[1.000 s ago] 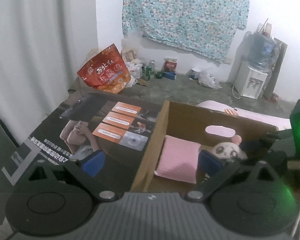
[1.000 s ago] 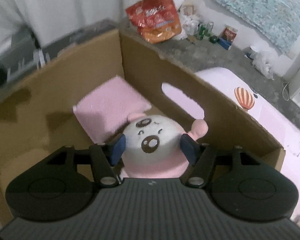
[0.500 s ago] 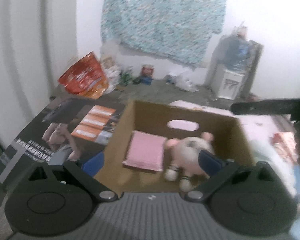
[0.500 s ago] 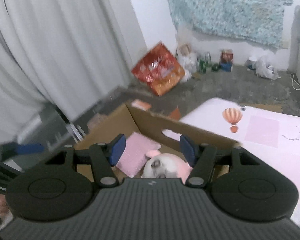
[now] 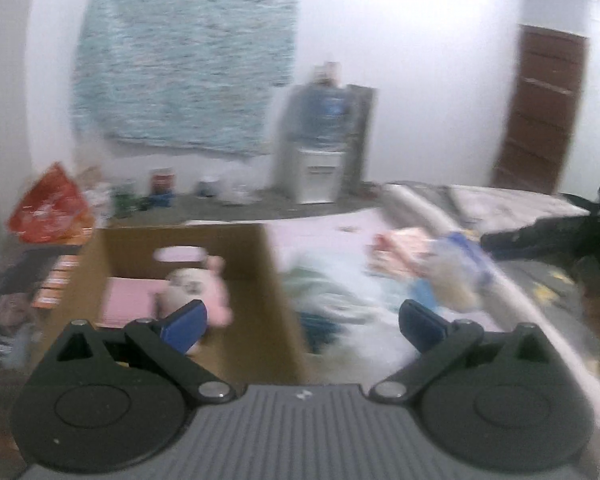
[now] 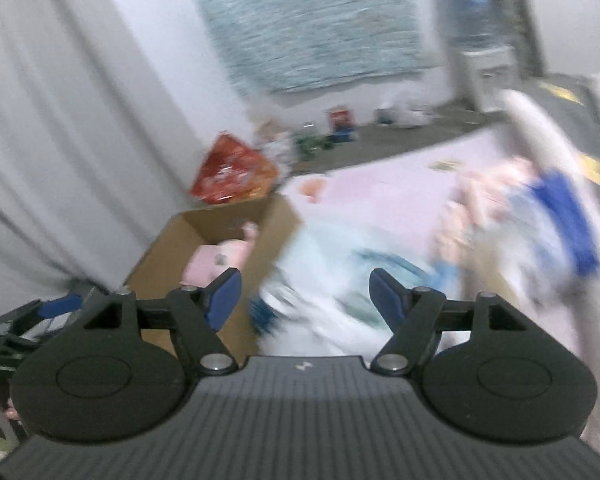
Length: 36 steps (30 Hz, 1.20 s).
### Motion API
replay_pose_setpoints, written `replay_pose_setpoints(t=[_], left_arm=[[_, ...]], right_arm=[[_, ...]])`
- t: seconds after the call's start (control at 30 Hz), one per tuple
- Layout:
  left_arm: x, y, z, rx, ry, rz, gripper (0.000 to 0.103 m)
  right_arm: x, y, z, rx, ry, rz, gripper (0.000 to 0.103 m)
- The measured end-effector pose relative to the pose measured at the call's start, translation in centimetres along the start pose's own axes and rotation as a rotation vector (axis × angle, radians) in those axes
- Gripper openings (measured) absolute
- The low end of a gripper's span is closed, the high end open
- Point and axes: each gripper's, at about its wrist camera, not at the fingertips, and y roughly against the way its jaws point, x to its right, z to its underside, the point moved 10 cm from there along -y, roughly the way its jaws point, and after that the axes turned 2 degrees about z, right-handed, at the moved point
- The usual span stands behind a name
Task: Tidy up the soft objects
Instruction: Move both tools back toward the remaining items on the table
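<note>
Leaving the plush (image 5: 198,294) in the box (image 5: 260,264), I am widening my empty right tongs (image 6: 305,294), left tongs (image 5: 302,320) apart, toward the pile (image 6: 500,216) at right.

the left gripper (image 5: 302,322) hangs above the scene with its blue pads (image 5: 184,326) spread wide and nothing between them. below and to the left sits a cardboard box (image 5: 260,276), open at the top, with an oval handle hole in its far wall. inside it a folded pink cloth (image 5: 130,306) lies flat on the left and a pink plush toy (image 5: 202,294) lies just beside it on the right (its pale face turned up). right of the box, on a pink surface (image 5: 320,232), lies a blurred heap of soft things (image 5: 420,268), too smeared to tell apart. a water dispenser (image 5: 320,148) stands at the far wall.
</note>
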Motion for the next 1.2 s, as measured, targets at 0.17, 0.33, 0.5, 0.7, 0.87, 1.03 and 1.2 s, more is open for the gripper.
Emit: replay_pose_setpoints(t=[0.17, 0.33, 0.5, 0.7, 0.87, 1.03, 1.2], left_arm=[[6.6, -0.8, 1.7, -0.033, -0.046, 0.121, 0.103], [11.8, -2.1, 3.3, -0.061, -0.149, 0.176, 0.103], [14.8, -4.6, 3.6, -0.108, -0.236, 0.186, 0.103], [14.9, -9.3, 2.8, -0.17, -0.231, 0.139, 0.103], [15.3, -11.9, 3.2, -0.211, -0.232, 0.133, 0.101], [16.0, -14.1, 2.5, -0.231, -0.225, 0.14, 0.099], [16.4, -16.5, 0.6, -0.242, -0.181, 0.145, 0.095]], right_arm=[[4.5, 4.0, 6.3, 0.032, -0.085, 0.097, 0.071], [7.7, 4.9, 11.5, 0.055, -0.194, 0.124, 0.071], [8.6, 4.1, 12.8, 0.076, -0.275, 0.074, 0.071], [8.1, 2.0, 10.8, 0.104, -0.254, 0.056, 0.071], [8.9, 1.8, 10.9, 0.133, -0.273, 0.047, 0.07], [10.5, 0.8, 11.2, 0.126, -0.312, 0.048, 0.06], [10.1, -1.0, 9.1, 0.15, -0.241, 0.034, 0.06]])
